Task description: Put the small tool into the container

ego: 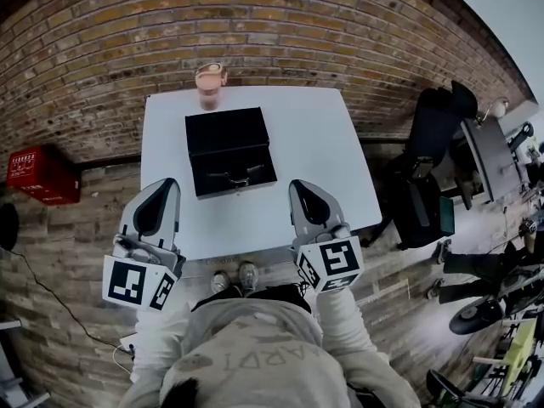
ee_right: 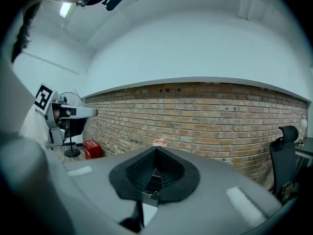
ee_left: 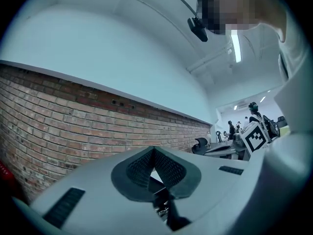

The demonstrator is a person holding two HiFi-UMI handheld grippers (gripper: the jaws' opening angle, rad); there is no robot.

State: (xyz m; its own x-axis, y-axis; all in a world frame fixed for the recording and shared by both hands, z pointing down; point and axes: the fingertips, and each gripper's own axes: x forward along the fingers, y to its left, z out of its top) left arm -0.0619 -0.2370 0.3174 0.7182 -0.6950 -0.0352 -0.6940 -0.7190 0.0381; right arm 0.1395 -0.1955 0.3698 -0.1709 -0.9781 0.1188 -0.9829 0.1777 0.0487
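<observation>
A black case [ego: 231,151] lies open in the middle of the white table [ego: 331,160], its lid toward the wall. A small metal tool [ego: 236,178] rests in the case's near half. A pink cup [ego: 209,85] stands behind the case at the table's far edge. My left gripper [ego: 164,185] is held over the table's near left edge, and my right gripper [ego: 302,187] over the near right edge. Both are shut, hold nothing, and stay short of the case. In the right gripper view the pads [ee_right: 168,173] meet, with the cup's rim [ee_right: 159,142] just above them.
A brick wall [ego: 280,32] runs behind the table. A red box [ego: 38,173] sits on the floor at the left. A black office chair [ego: 432,170] and a desk [ego: 493,155] stand to the right. The person's shoes [ego: 235,277] show under the table's near edge.
</observation>
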